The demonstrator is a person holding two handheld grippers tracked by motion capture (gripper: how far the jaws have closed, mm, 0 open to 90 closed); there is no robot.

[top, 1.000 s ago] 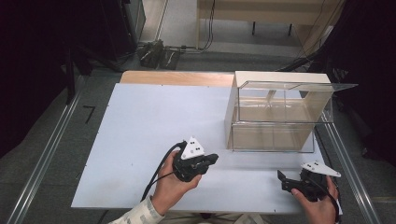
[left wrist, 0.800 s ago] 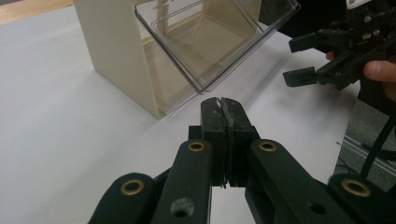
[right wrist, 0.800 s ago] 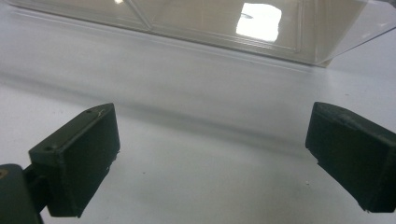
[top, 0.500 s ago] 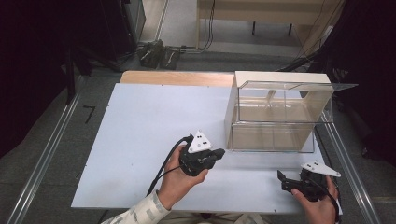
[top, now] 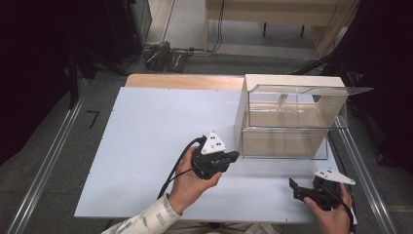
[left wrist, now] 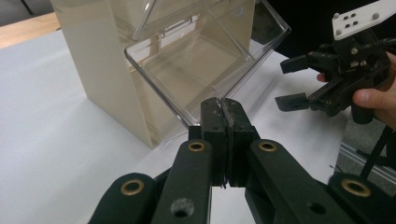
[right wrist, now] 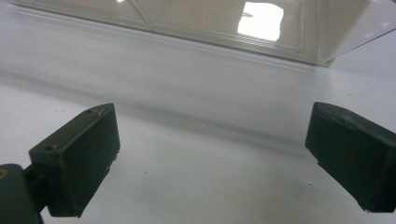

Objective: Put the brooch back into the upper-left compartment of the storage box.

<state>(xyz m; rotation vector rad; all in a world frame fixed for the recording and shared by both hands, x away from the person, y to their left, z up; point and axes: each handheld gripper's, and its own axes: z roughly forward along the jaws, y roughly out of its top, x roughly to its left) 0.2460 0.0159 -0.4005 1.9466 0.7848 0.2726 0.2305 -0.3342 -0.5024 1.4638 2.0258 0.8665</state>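
Your left gripper [top: 233,157] sits near the middle of the white table [top: 146,136], held in your left hand [top: 192,183], with its jaws pressed together and nothing between them; in the left gripper view the two black jaws meet flush, tips just short of the lower front corner of the clear plastic box [left wrist: 205,60]. From the high view that gripper points right, toward the left front corner of the box [top: 292,124], close to it; contact cannot be confirmed. The grey three-cornered plate [top: 213,143] rides on top of it, and its black cable [top: 178,168] loops back toward your patterned sleeve [top: 141,222]. The box stands on the right half of the table against a cream-coloured panel [top: 240,119] on its left side; it has two clear tiers, the upper one with a lid or flap [top: 311,89] projecting to the right. Both tiers look empty as far as the transparent walls allow. Your right gripper [top: 296,189] rests low at the table's front right corner in your right hand [top: 331,214], jaws spread wide and pointing left. In the right gripper view the two jaws stand far apart over bare table, with the box's bottom edge [right wrist: 187,32] across the top of the frame. The left gripper view also catches the right gripper [left wrist: 292,81] off to the right, jaws apart. The two grippers are well apart from each other.
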